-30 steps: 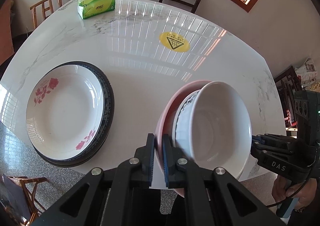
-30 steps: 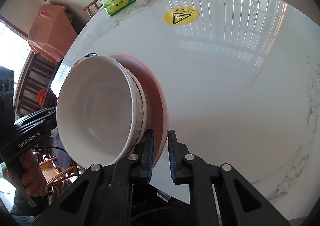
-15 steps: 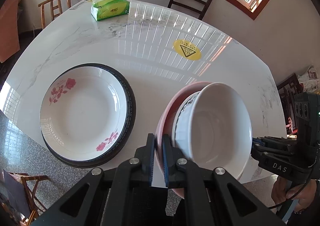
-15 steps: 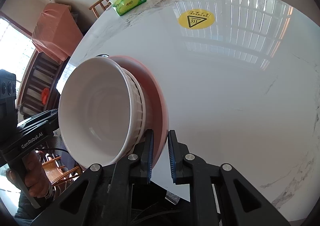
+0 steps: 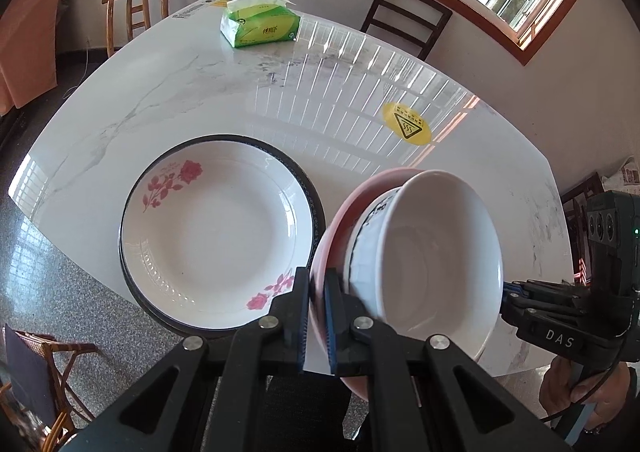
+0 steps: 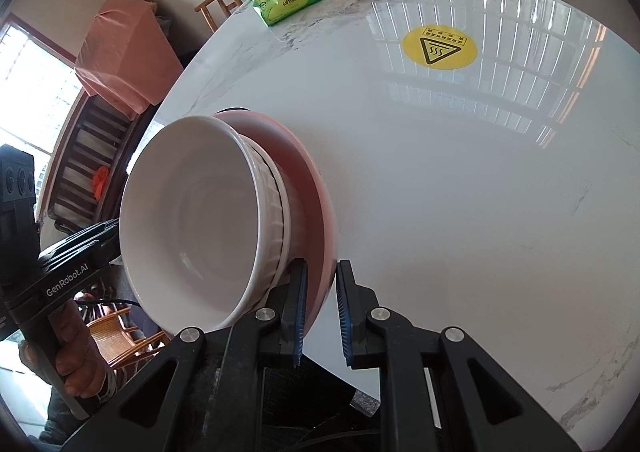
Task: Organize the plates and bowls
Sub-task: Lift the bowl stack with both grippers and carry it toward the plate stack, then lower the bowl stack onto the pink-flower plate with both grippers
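A pink plate point(image 5: 340, 219) carries a white bowl point(image 5: 436, 252) nested in a second ribbed white bowl; the stack is held tilted in the air. My left gripper point(image 5: 317, 316) is shut on the pink plate's rim. My right gripper point(image 6: 321, 314) grips the opposite rim of the pink plate point(image 6: 316, 191), with the white bowl point(image 6: 192, 219) to its left. A white plate with red roses point(image 5: 216, 236) lies on a dark-rimmed plate point(image 5: 316, 207) on the marble table point(image 5: 160, 83), left of the held stack.
A green tissue pack point(image 5: 260, 25) sits at the table's far side. A yellow warning sticker point(image 5: 407, 128) is on the tabletop. Chairs point(image 5: 404, 21) stand around the table. The table's near edge runs below the stacked plates.
Both grippers with the pink plate and bowls have drawn back and up from the table; the rose plate and tissue pack now sit nearer the middle of the left view.
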The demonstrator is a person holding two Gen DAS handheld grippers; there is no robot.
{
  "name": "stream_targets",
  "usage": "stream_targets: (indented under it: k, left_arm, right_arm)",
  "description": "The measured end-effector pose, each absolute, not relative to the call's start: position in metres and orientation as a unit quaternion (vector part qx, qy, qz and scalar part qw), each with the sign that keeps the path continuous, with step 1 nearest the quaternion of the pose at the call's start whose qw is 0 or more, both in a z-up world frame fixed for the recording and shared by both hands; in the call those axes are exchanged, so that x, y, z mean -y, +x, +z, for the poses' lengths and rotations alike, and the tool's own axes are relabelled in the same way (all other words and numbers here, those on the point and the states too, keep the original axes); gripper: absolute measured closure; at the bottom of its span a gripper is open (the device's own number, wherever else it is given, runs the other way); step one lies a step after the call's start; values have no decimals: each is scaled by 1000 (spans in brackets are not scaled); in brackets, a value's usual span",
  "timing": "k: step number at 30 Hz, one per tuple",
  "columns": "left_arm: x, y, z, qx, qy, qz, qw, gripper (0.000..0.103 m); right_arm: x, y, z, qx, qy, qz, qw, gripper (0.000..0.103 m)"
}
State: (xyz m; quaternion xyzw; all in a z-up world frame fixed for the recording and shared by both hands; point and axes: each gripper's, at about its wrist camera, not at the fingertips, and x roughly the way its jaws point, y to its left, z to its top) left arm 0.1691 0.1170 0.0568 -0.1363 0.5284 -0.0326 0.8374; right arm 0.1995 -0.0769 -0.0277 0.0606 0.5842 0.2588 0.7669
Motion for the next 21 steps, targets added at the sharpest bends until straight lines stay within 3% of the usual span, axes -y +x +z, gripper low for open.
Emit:
stream_targets:
  k: [21]
  left_arm:
    - [-178, 161, 61, -513, -172, 4, 841, 97]
  right_arm:
    - [18, 217, -17, -582, 58, 285, 759, 88]
